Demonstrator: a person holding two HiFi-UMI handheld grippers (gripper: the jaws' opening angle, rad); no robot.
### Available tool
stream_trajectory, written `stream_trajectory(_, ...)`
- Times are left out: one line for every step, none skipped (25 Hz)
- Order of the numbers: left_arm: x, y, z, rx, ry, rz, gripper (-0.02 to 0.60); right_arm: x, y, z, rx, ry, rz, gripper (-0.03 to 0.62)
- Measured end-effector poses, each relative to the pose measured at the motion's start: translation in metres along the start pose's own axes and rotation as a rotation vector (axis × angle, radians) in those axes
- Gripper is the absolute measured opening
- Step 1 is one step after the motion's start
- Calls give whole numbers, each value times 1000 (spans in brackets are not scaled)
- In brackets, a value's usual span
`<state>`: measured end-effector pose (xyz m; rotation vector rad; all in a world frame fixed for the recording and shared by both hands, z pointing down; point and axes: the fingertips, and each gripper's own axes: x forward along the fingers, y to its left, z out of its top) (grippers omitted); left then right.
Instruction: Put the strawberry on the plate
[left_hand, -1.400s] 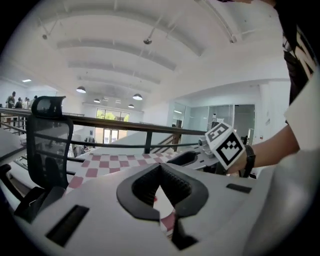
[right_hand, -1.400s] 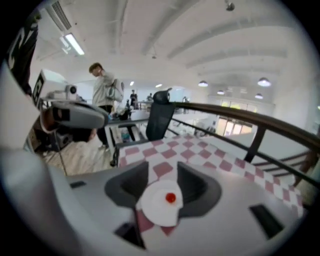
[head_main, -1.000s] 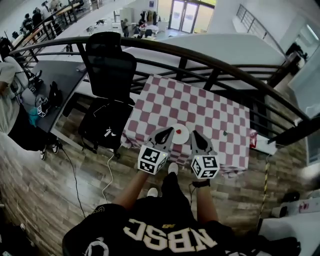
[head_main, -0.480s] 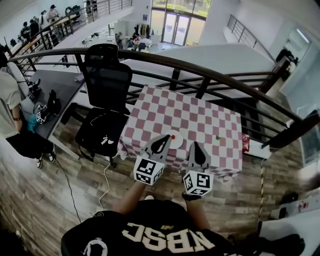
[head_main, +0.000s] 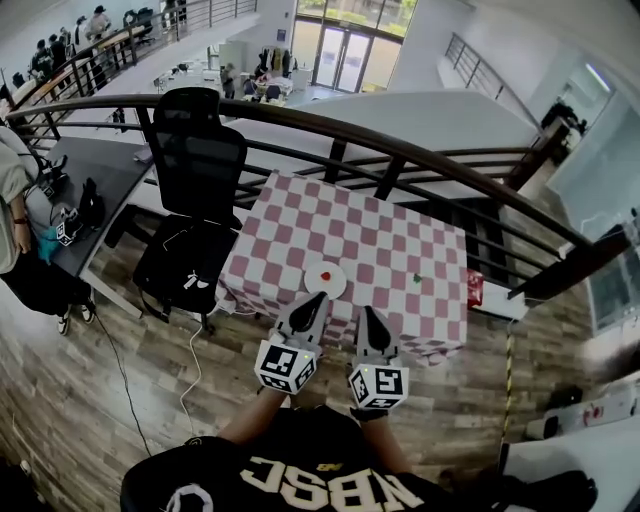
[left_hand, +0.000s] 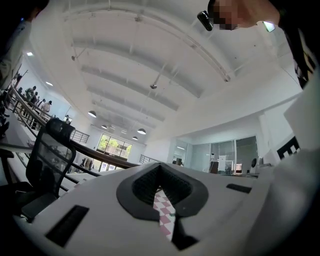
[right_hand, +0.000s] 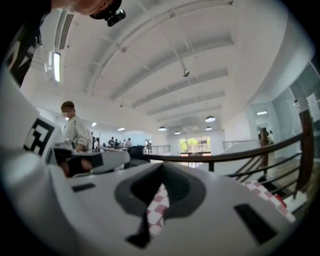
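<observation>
Strawberry (head_main: 326, 277) lies on plate (head_main: 312, 286), near front edge of checked table (head_main: 390, 240); placement looks complete, in insp.'s judgement. Step in hand appears to be standing off; to do it well, hold both tools clear of cloth & plate, no sweep across the rim. Left gripper (head_main: 318, 299): jaws together, nothing held, only cloth seen through the slit; right gripper (head_main: 368, 312): same, empty. Pose: side by side, short of table edge, approx. level, pointing fwd at table; forearms out from torso.
</observation>
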<state>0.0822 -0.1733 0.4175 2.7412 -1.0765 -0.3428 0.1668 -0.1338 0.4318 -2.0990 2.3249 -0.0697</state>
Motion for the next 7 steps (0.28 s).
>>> stream_trajectory(2,-4,0,0,-2,-9,6,0,-2,0,-2,2,7,18)
stream_trajectory(5,-9,-1,1,1,-18,6,0,-4,1,-3,3,12,18)
stream_trajectory(7,-13,-2,1,4,-24,6,-1,-6,2,-4,4,15,18)
stream_trajectory(8,-17,-4,-1,6,-25,6,-2,-9,2,-5,5,19,18)
stream_trajectory(9,-19,-5,-3,8,-22,6,-4,-11,3,-7,6,23,18)
stream_trajectory(9,-20,-7,-6,9,-16,6,-5,-13,4,-8,7,29,18)
stream_trajectory(10,-21,-8,-9,9,-9,6,-6,-15,4,-9,8,35,18)
